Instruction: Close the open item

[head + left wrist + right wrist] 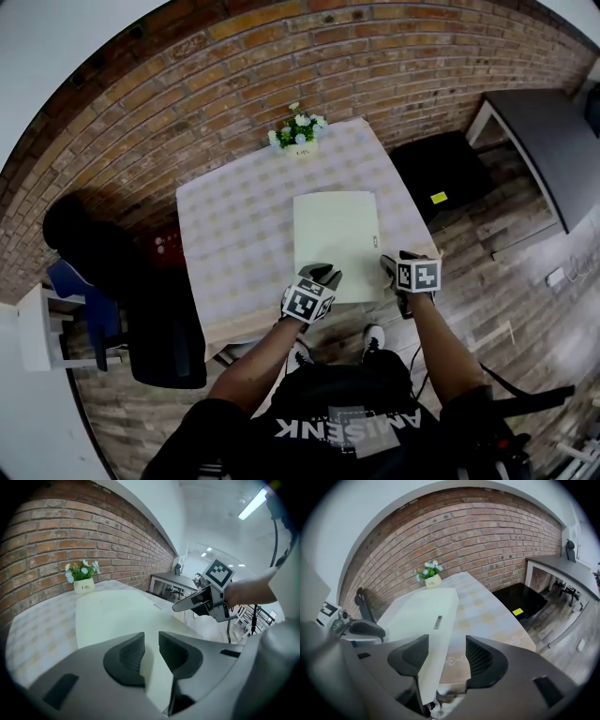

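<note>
A person stands at the near edge of a small table (pixel 220 234) covered in a pale checked cloth, holding 2 grippers out over it. The task's thing, a flat cream-coloured case (pixel 336 239), lies on the right half of the table with its lid down flat and its long sides running away from the person. A small dark mark sits on its top near the right edge. The left gripper (pixel 323 275) is at the near left corner of the case; its own view shows the 2 dark pads only a narrow gap apart, with the pale top of the case showing through the gap and nothing pinched between them. The right gripper (pixel 387 264) is at the near right corner; its 2 jaws are spread wide, and the right edge of the case and a strip of cloth show in the space between them, with the pads pressing on nothing. A white pot of small white flowers (pixel 300 139) stands at the far edge of the table, against a brick wall (pixel 281 66). A black chair (pixel 159 319) is on the left of the table.
</note>
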